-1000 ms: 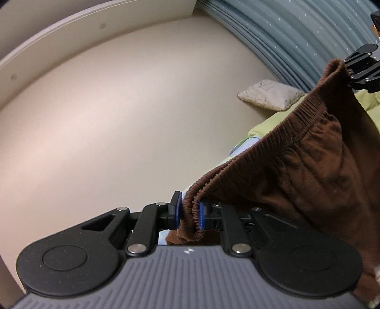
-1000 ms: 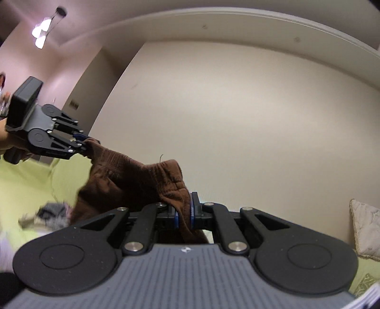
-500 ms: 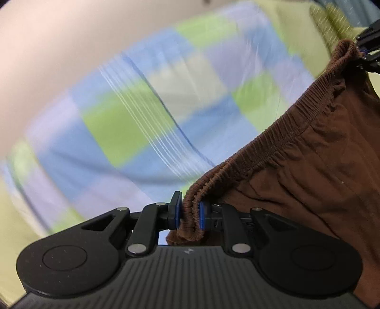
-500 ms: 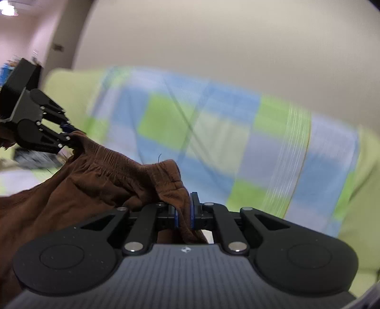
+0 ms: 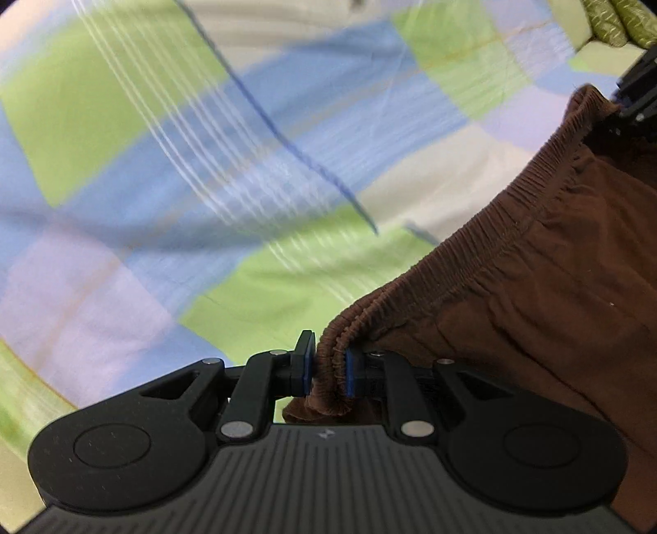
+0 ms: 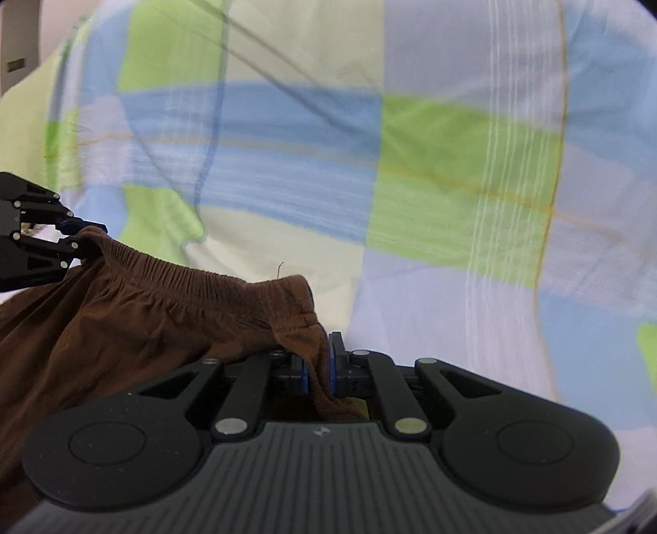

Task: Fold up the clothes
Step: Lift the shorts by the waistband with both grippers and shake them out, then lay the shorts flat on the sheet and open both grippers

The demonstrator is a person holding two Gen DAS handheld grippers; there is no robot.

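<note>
A pair of brown shorts (image 5: 534,308) with a gathered elastic waistband hangs stretched between my two grippers, low over the checked bed cover. My left gripper (image 5: 327,369) has one end of the waistband between its blue pads; its jaws are opening, and the fabric still fills the gap. The right gripper (image 6: 317,365) is shut on the other end of the waistband, where the brown shorts (image 6: 143,320) bunch up. From each wrist view the other gripper shows at the far end of the band: the right gripper (image 5: 634,98) and the left gripper (image 6: 78,238).
A bed cover (image 5: 205,164) in green, blue, lilac and cream checks fills both views, and the same bed cover (image 6: 431,172) lies close under the right gripper. A green quilted cushion (image 5: 612,20) sits at the top right edge.
Both grippers have tilted down and dropped from facing the wall to just over the bed cover, carrying the shorts. The waistband stays stretched between them.
</note>
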